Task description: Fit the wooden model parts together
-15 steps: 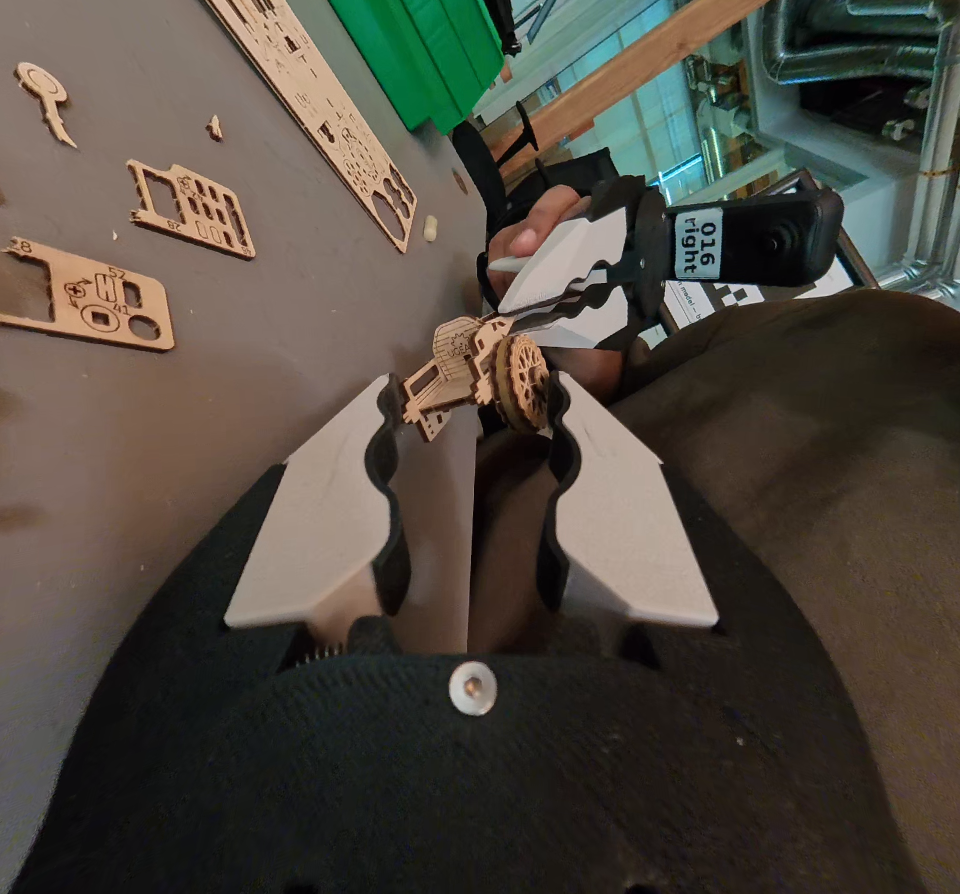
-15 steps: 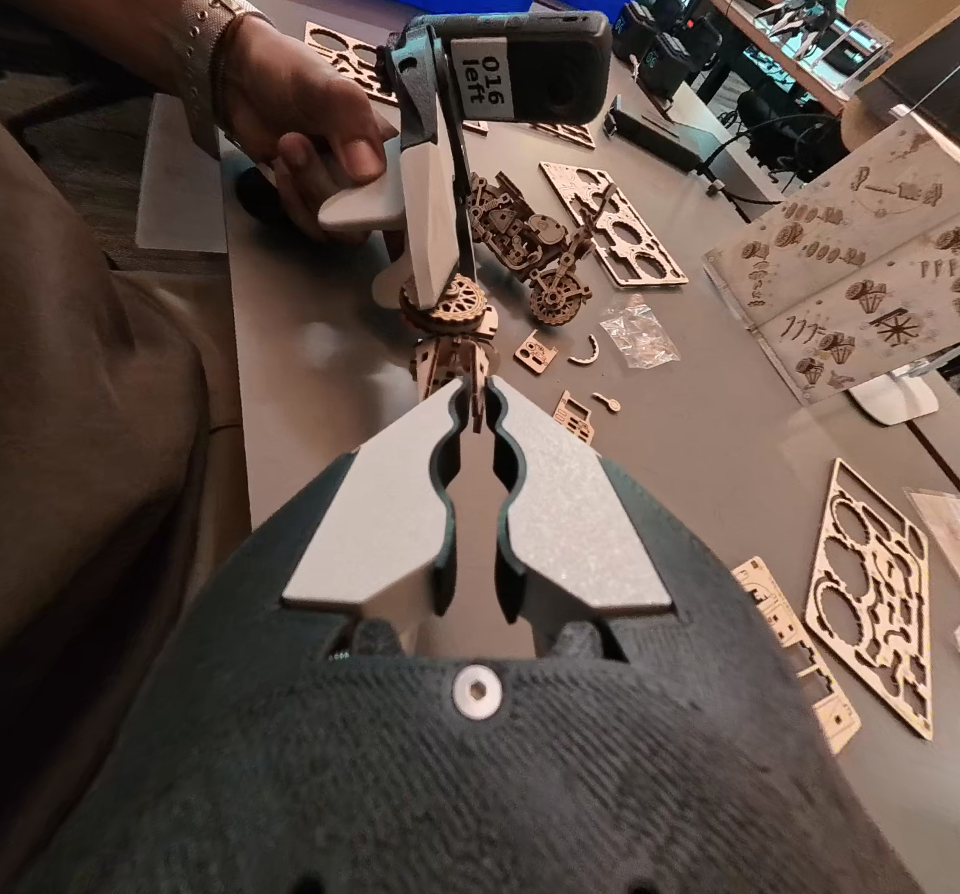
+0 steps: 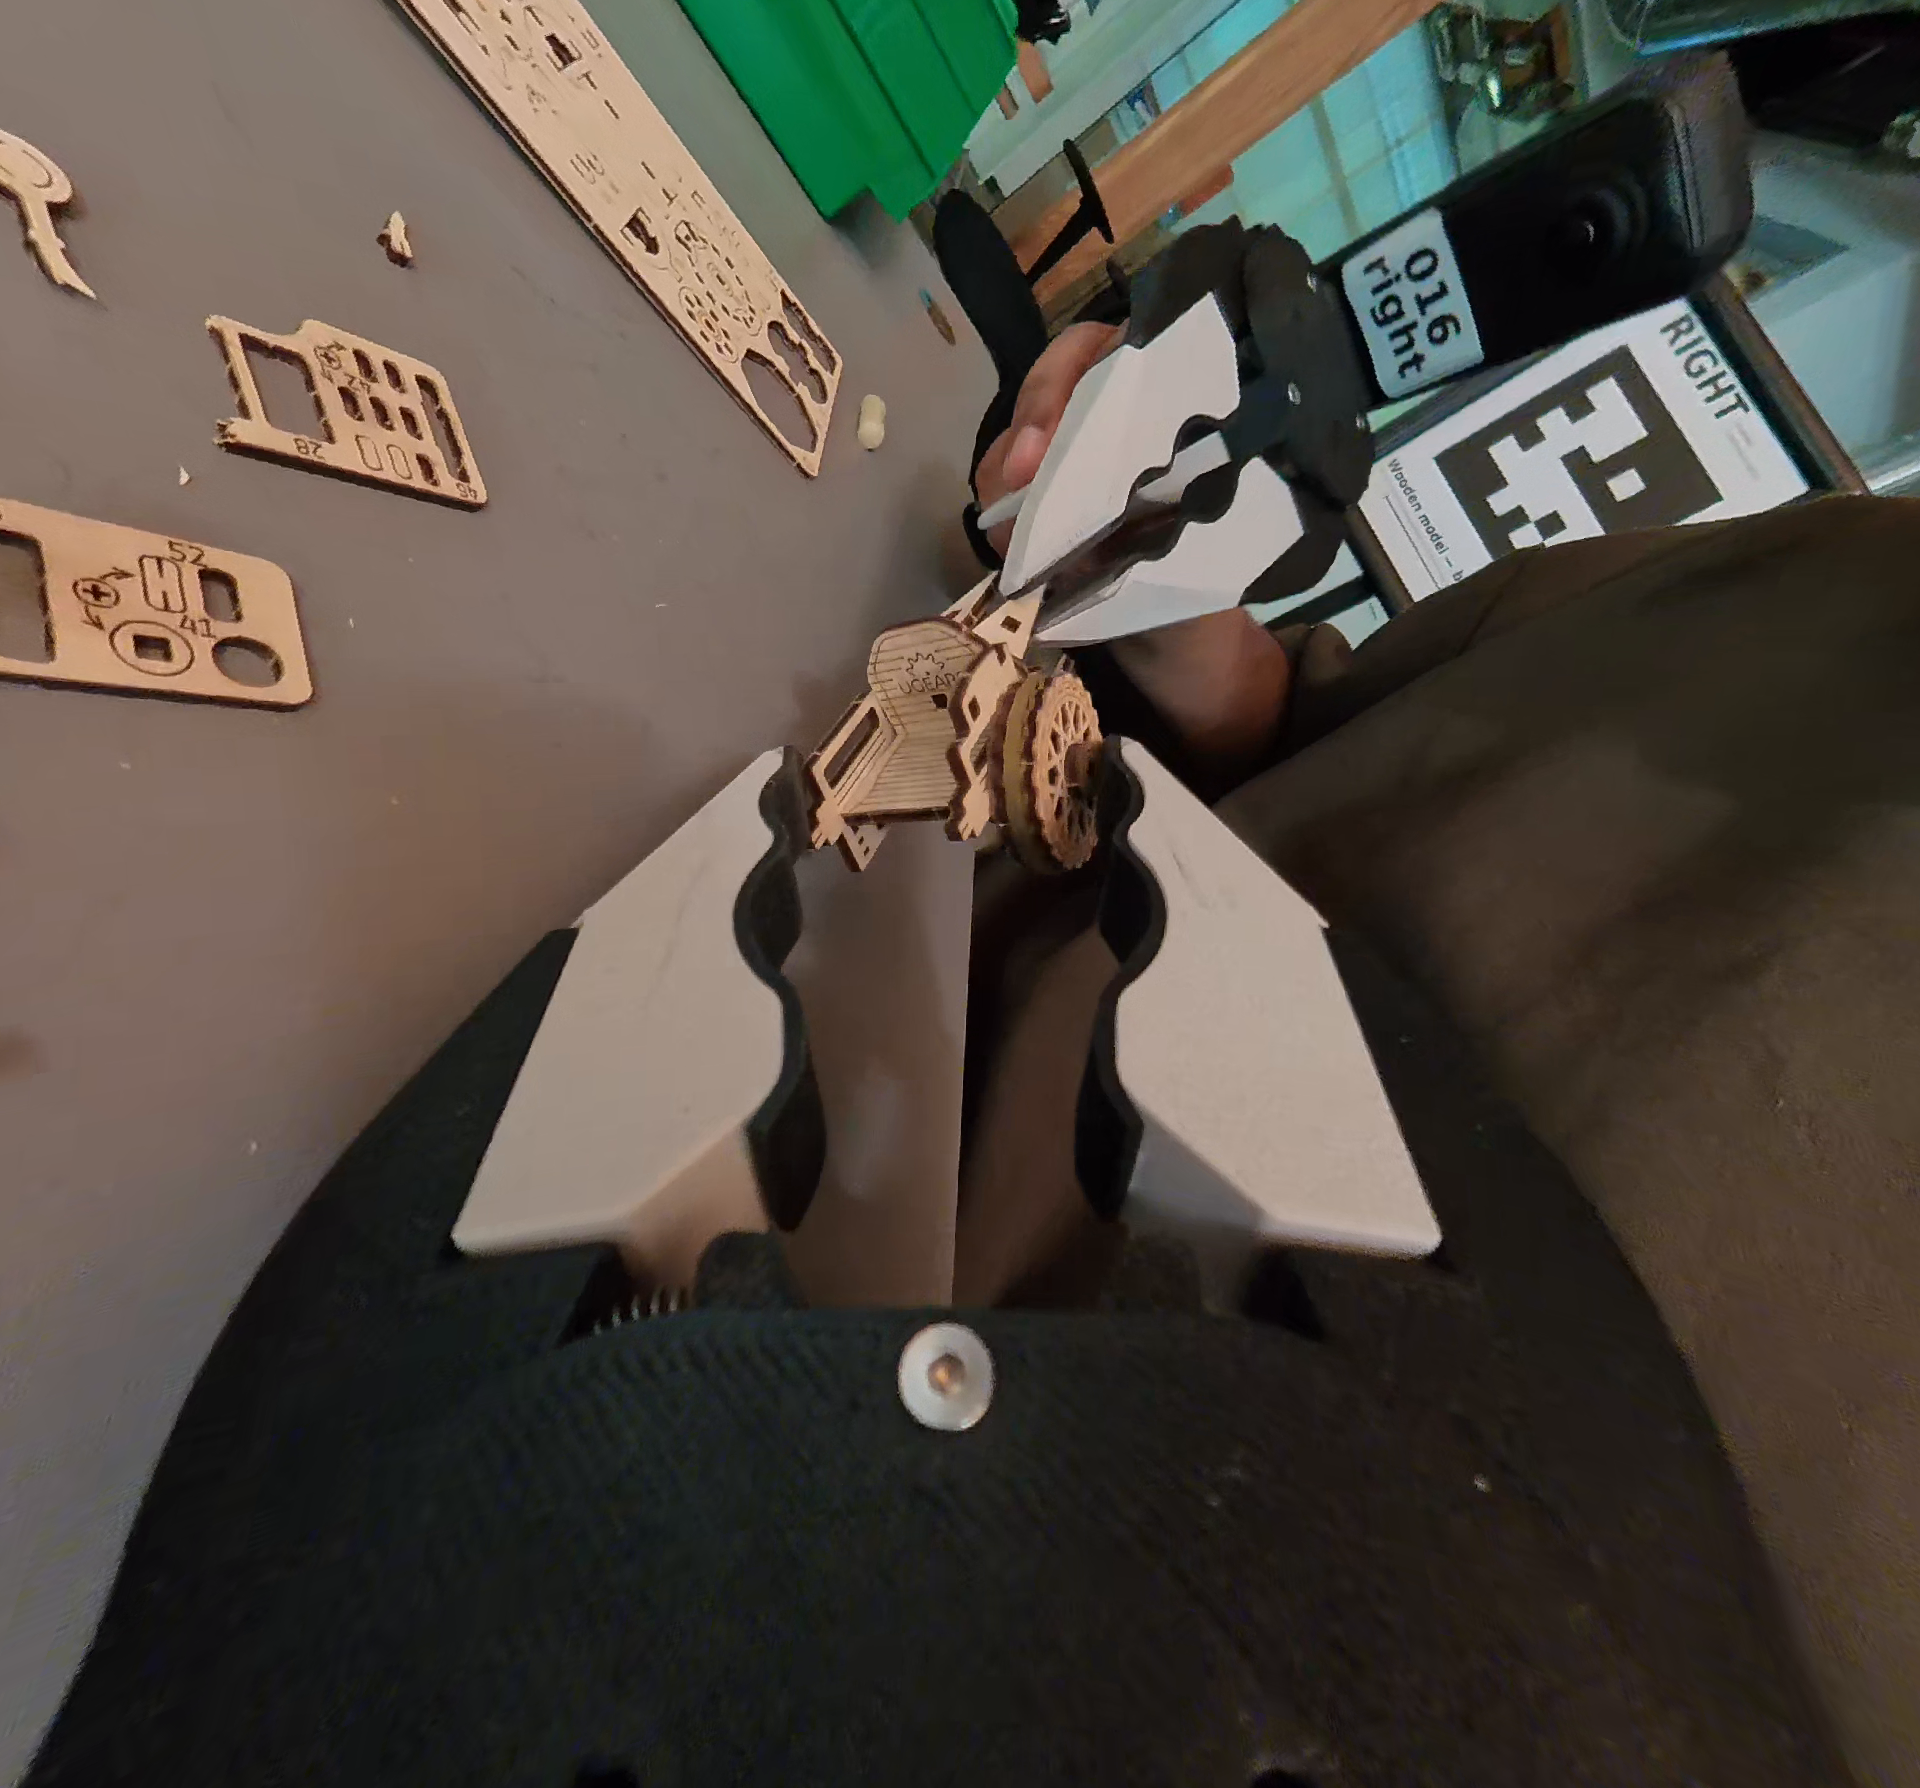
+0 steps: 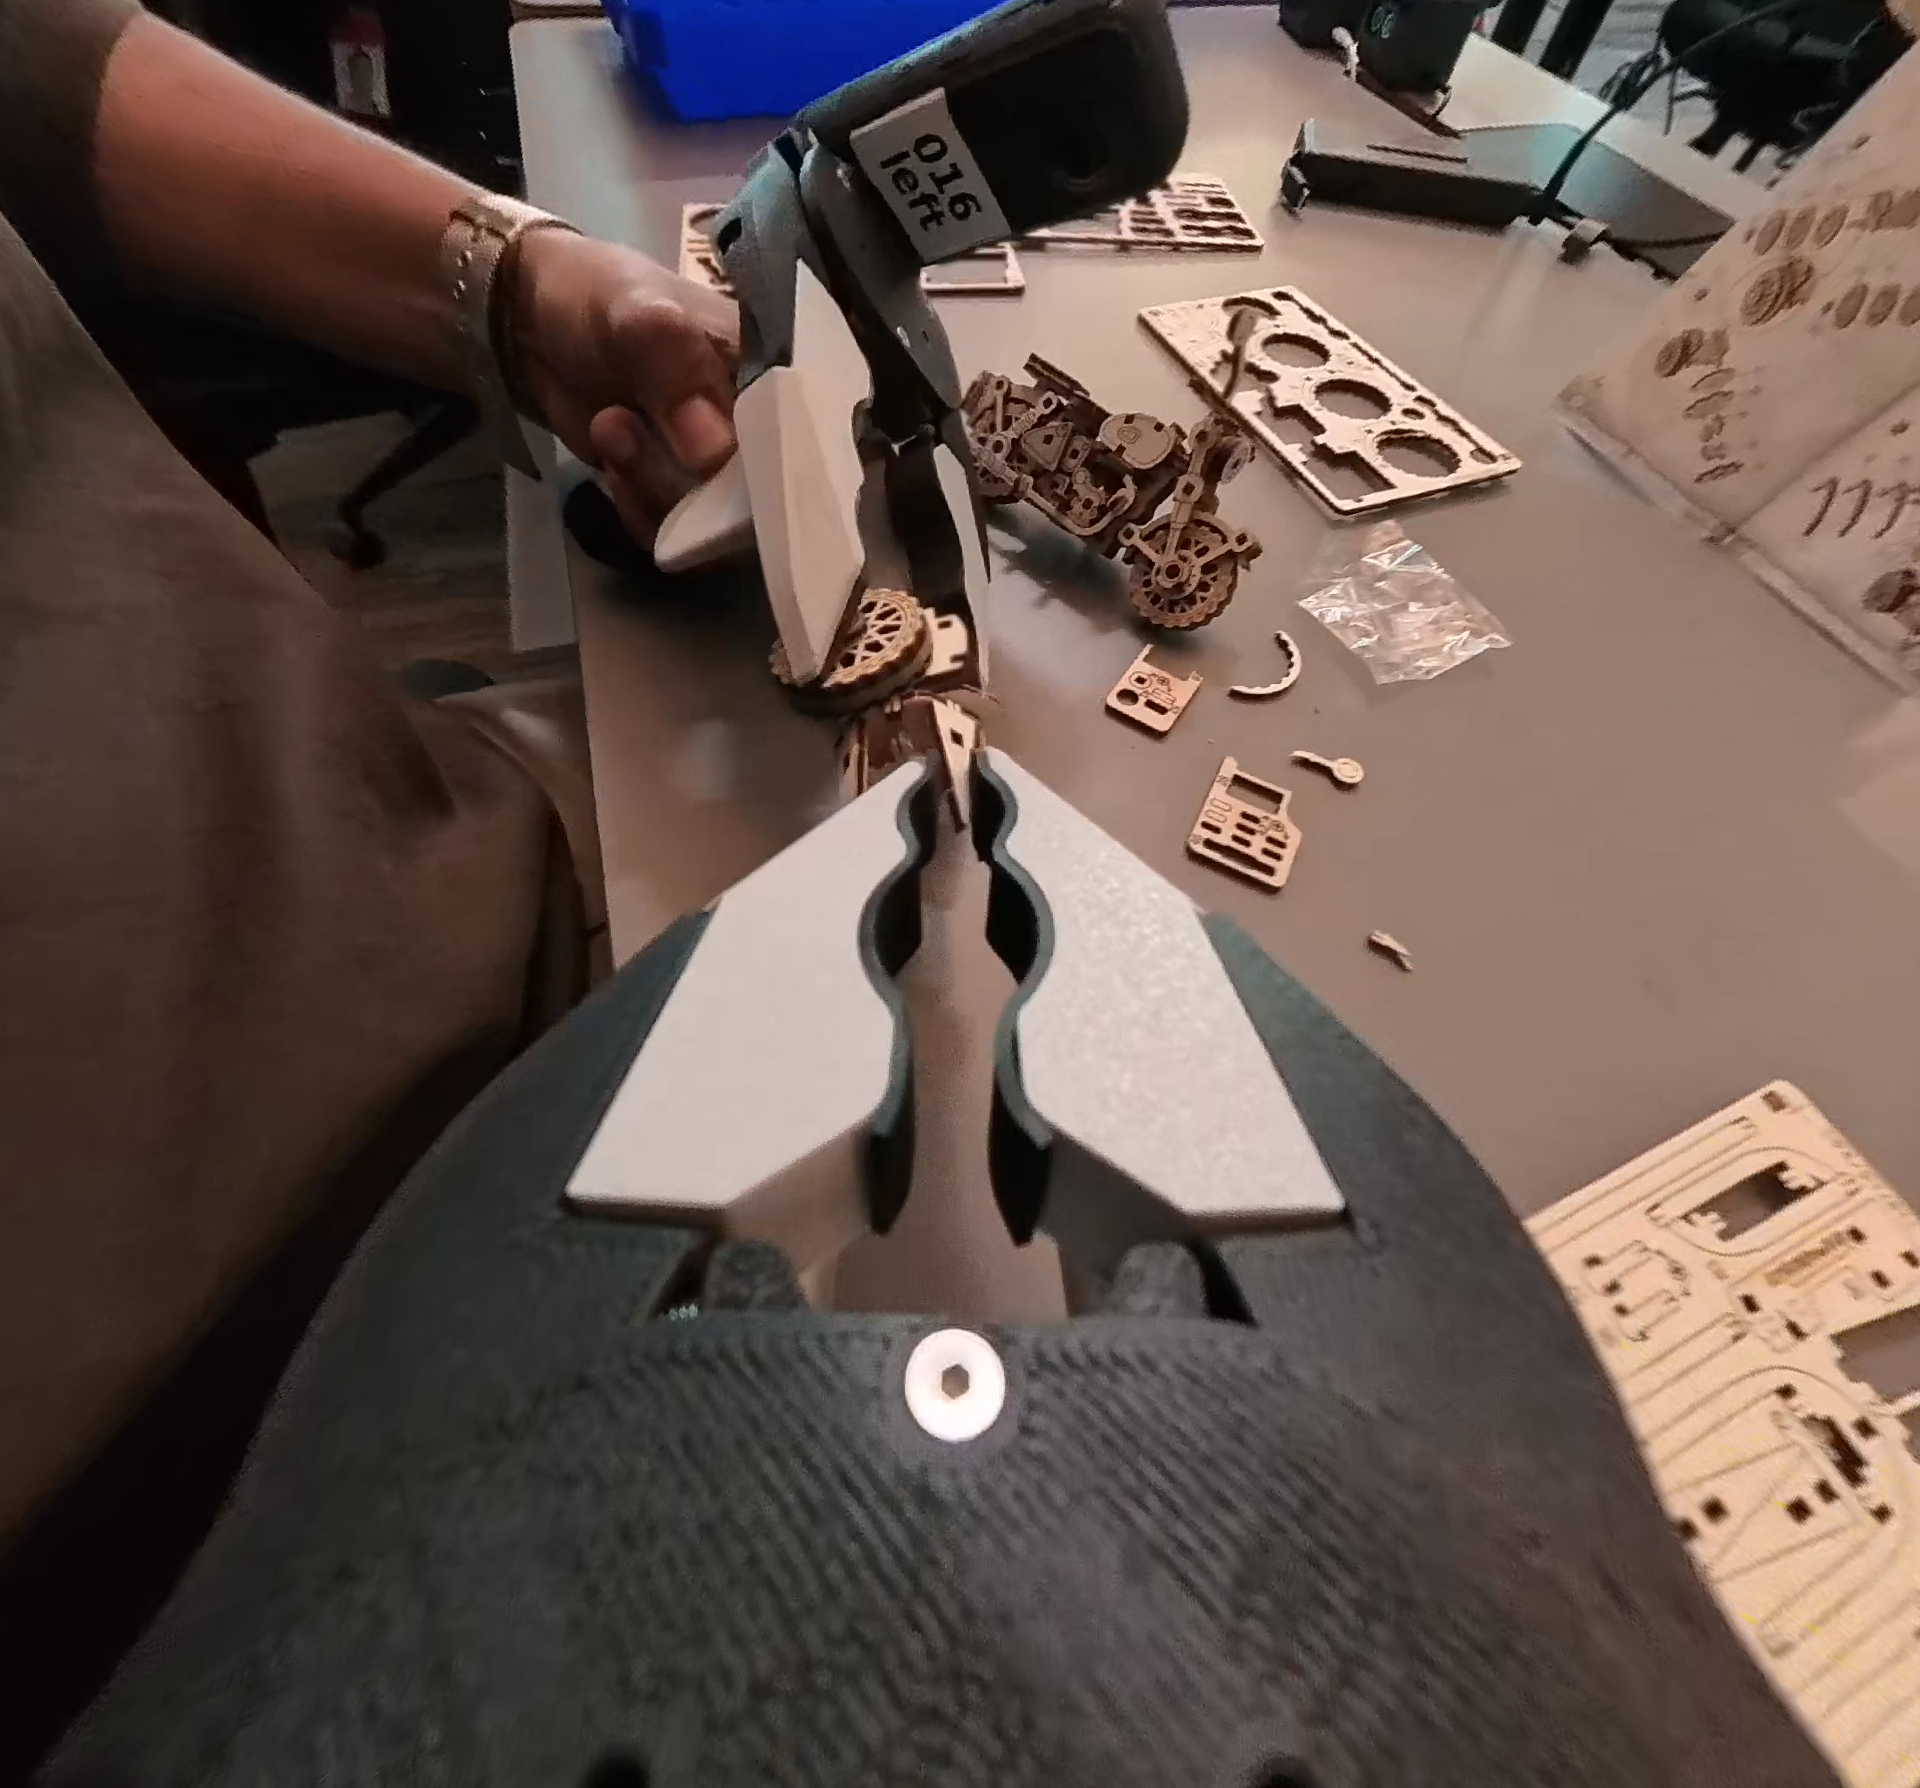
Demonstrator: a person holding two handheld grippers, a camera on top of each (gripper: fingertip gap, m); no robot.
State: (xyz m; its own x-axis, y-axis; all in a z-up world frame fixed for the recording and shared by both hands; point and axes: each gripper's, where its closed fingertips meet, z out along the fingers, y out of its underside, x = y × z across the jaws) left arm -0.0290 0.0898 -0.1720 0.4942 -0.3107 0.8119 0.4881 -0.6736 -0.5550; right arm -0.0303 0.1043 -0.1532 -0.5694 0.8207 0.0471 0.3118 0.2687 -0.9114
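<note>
Grey desk [image 4: 1558, 803], strewn with cutout sheets. Left gripper [image 3: 951, 793]: jaws clamped across wheeled sidecar subassembly [image 3: 935, 751], held aloft as anchor. Right gripper [image 4: 958, 782]: jaws pinching 1 small wooden tab [image 4: 954, 751], presumably for seating.

The sidecar subassembly [image 3: 935, 751] sits between the fingertips of the left tool [image 3: 951, 803], above the near edge of the counter [image 4: 1558, 907]. The right tool [image 4: 954, 788] meets it from the opposite side, tips closed on a thin part [image 4: 951, 751] at its end. Behind them on the counter stands the motorcycle model [image 4: 1112, 481]. Right of the motorcycle lies a plastic bag [image 4: 1397, 606]; in front of it lie small loose pieces [image 4: 1247, 824]. Punched-out sheets [image 4: 1330, 393] lie behind and at the near right.
</note>
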